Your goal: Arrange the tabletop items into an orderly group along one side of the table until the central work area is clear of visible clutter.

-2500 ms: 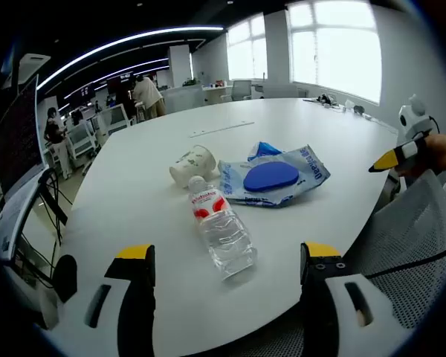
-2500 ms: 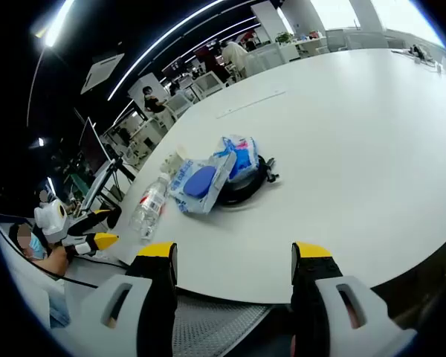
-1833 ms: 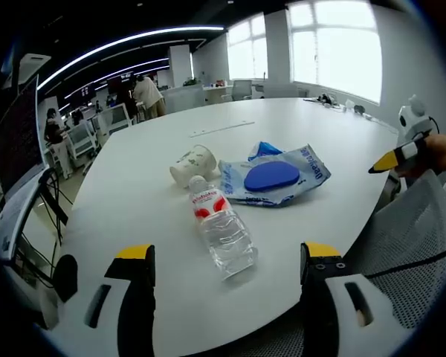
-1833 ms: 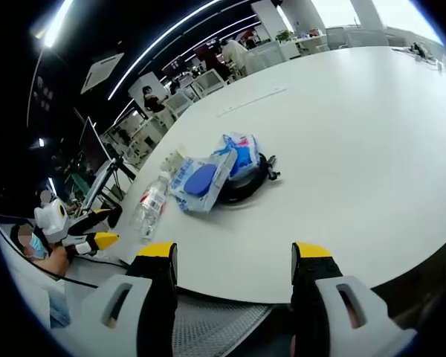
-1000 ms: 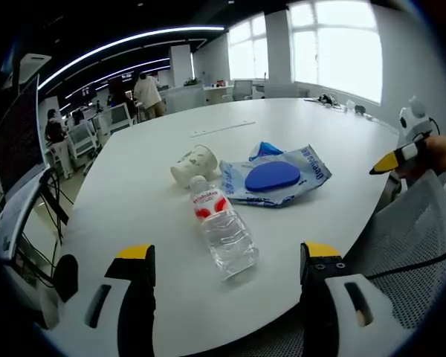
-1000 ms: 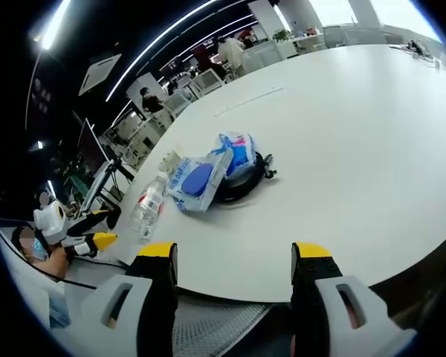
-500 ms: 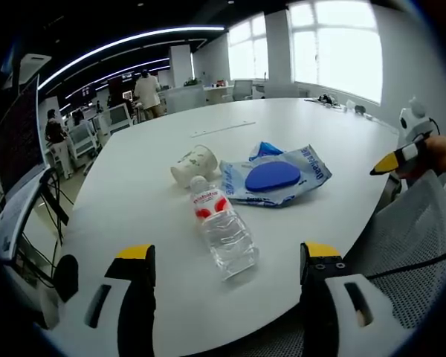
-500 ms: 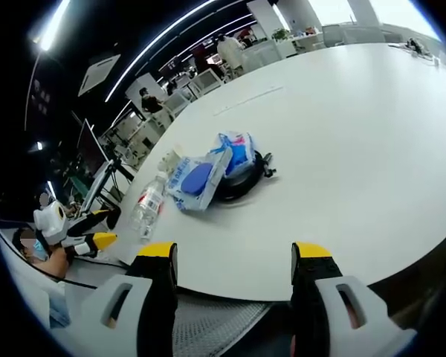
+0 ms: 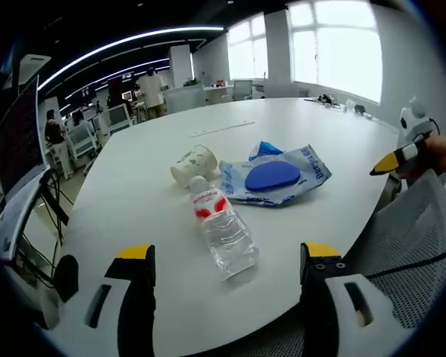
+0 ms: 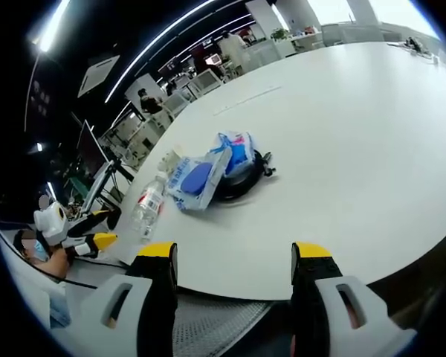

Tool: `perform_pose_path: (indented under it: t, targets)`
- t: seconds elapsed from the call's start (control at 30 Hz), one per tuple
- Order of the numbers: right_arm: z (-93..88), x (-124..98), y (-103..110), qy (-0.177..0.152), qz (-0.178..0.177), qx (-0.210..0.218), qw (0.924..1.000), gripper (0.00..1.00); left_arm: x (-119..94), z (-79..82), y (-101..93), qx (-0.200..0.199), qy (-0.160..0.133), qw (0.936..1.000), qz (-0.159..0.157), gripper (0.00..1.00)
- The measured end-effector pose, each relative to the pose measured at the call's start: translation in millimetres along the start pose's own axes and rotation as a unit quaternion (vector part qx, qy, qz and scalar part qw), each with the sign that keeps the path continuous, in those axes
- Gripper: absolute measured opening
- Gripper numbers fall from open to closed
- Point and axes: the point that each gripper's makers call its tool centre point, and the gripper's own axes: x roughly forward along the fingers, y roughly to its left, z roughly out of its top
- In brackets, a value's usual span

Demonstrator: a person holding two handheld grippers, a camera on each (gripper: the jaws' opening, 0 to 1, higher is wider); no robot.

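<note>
A clear water bottle (image 9: 220, 227) with a red label lies on its side on the white table (image 9: 134, 193), just ahead of my open left gripper (image 9: 227, 260). Behind it a paper cup (image 9: 192, 164) lies tipped over. A wet-wipes pack (image 9: 276, 176) with a blue lid rests to its right. In the right gripper view the bottle (image 10: 149, 204), the wipes pack (image 10: 195, 179), a blue bag (image 10: 238, 155) and a black round object (image 10: 241, 182) under them sit left of centre. My right gripper (image 10: 233, 256) is open, off the table's near edge.
A mesh chair (image 9: 424, 223) stands at the table's right edge, where a hand holds the other gripper (image 9: 401, 155). The left hand-held gripper (image 10: 78, 236) appears low left in the right gripper view. Desks, chairs and people fill the office behind. A thin strip (image 9: 221, 129) lies farther back.
Both grippers have stayed almost still. The right gripper view has shifted very slightly; a person in the background has walked a little.
</note>
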Motion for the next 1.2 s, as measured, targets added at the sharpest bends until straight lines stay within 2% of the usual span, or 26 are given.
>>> perform_pose_path:
  t: [0.53,0.87,1.03,1.13,1.2]
  targets:
    - [-1.1,1.0,1.3,0.005,0.004,0.001,1.0,0.61,1.4,-1.9,-0.3,0.0,0.002,1.0,-0.002,0.82]
    - [0.3,-0.1,5.1,0.005,0.009,0.0,0.9999,0.61,1.7,-2.7,1.8,-0.013,0.004,0.9999,-0.002,0.82]
    - [2.2,-0.3,6.5,0.0,0.012,0.005,0.9999,0.61,-0.6,3.3,4.8,-0.041,-0.01,0.999,-0.012,0.85]
    - [9.0,-10.2,5.0,-0.011,0.012,0.002,0.9999,0.6,-0.2,7.2,2.5,-0.067,-0.016,0.9971,-0.031,0.88]
    - [11.9,-17.6,1.6,-0.023,0.009,0.005,0.9997,0.6,3.4,10.2,1.2,-0.099,-0.016,0.9939,-0.045,0.92]
